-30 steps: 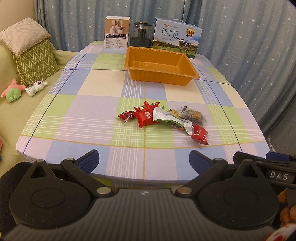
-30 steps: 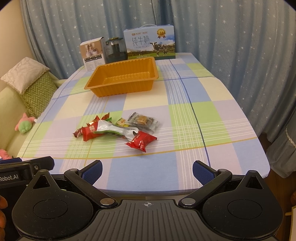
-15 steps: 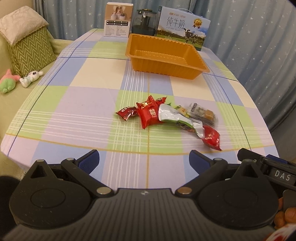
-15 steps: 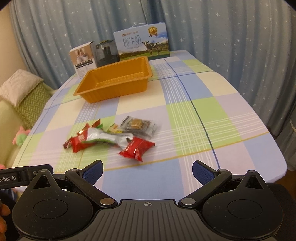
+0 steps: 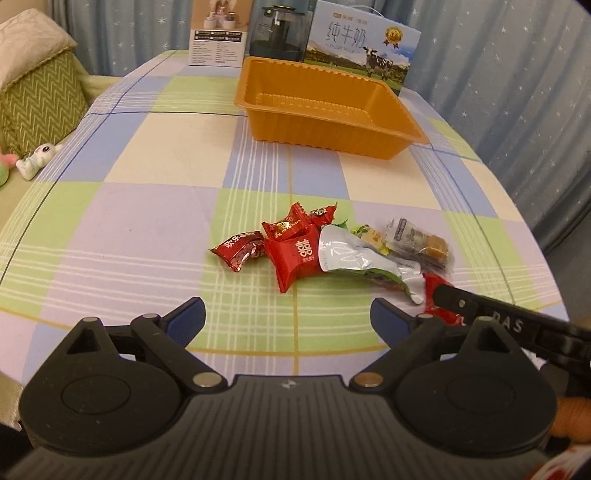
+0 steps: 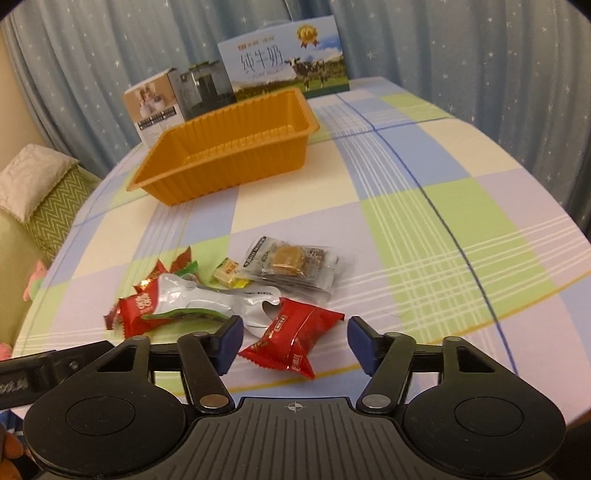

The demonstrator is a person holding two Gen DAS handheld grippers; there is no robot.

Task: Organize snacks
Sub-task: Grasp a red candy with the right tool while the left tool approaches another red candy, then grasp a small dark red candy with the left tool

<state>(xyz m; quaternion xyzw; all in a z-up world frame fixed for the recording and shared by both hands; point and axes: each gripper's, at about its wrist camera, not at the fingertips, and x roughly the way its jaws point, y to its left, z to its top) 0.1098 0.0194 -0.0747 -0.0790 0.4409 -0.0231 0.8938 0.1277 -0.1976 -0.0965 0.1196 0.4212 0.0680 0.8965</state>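
A pile of snacks lies mid-table: red packets (image 5: pixel 295 258), a silver-green pouch (image 5: pixel 354 258) and a clear packet of brown cakes (image 5: pixel 417 243). Behind it stands an empty orange tray (image 5: pixel 332 129), also seen in the right wrist view (image 6: pixel 221 162). My right gripper (image 6: pixel 295 341) hovers low over the nearest red packet (image 6: pixel 295 338). Its jaws are closing with the packet between them, and the pads do not press on it. My left gripper (image 5: pixel 288 317) sits just short of the pile, its wide jaws closing slightly on nothing. The right gripper's body (image 5: pixel 498 321) hides part of that red packet.
At the table's far end stand a milk carton box (image 5: pixel 362 48), a dark jar (image 5: pixel 279 33) and a white box (image 5: pixel 219 37). A green cushion (image 5: pixel 37 99) and a plush toy (image 5: pixel 37 155) lie on the sofa to the left. Curtains hang behind and to the right.
Both grippers came forward and down toward the snack pile. The right jaws narrowed from wide open around the nearest red packet. The left jaws narrowed a little.
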